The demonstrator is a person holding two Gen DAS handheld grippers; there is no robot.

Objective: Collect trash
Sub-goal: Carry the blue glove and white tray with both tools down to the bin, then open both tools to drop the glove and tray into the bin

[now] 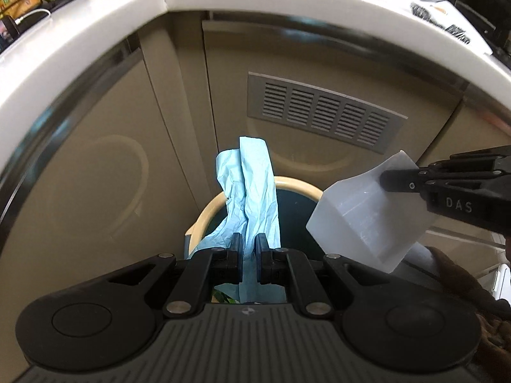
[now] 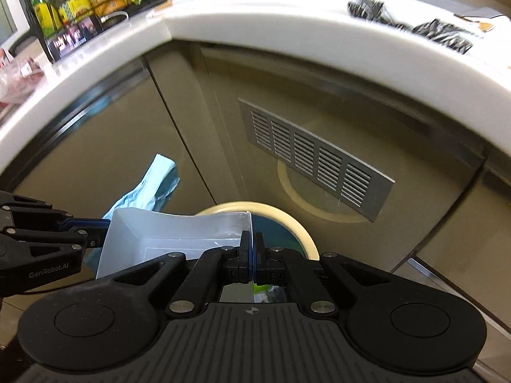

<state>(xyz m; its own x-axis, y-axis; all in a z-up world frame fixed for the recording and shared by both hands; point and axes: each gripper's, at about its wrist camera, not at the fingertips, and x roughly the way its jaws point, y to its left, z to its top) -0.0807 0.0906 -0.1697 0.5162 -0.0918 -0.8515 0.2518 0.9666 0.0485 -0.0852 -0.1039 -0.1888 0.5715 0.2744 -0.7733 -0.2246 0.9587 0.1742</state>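
Pinching a blue glove (image 1: pixel 252 191), the left gripper (image 1: pixel 249 255) hangs over the bin (image 1: pixel 297 185) — beside it, the right gripper (image 2: pixel 252 255) clamps a white plastic tray (image 2: pixel 179 233) by its wall.

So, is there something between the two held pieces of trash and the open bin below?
Nothing visible. The blue glove in the left gripper and the white tray in the right gripper hang over the bin's rim.

dim, fisheye-warped, motion-blurred edges
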